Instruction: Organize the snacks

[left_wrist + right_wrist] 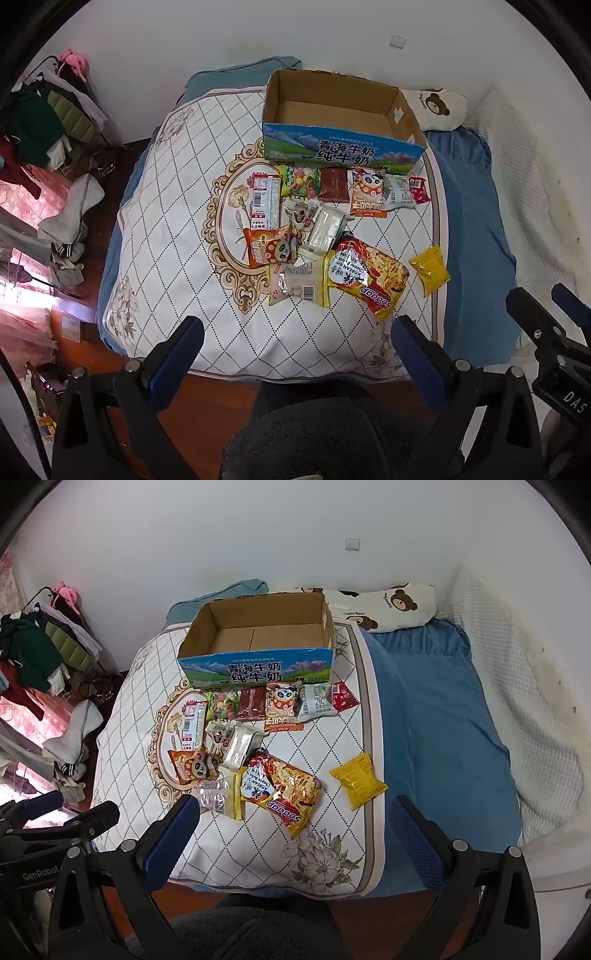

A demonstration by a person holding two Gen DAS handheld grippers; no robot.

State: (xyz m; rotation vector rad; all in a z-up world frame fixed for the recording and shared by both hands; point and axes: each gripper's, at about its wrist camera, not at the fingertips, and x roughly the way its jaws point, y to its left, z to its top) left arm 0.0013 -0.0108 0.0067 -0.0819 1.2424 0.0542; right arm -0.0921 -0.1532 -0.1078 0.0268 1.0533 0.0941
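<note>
An open cardboard milk box stands empty at the far end of a quilted mat on the bed. Several snack packets lie in front of it: a red and yellow noodle packet, a small yellow packet, an orange panda packet, a clear and yellow packet and a row of small packets by the box. My left gripper is open and empty above the mat's near edge. My right gripper is open and empty, just right of the left.
The white patterned mat covers a blue bed. A bear pillow lies behind the box. A clothes rack and heaped clothes stand on the floor at the left. A white wall is behind.
</note>
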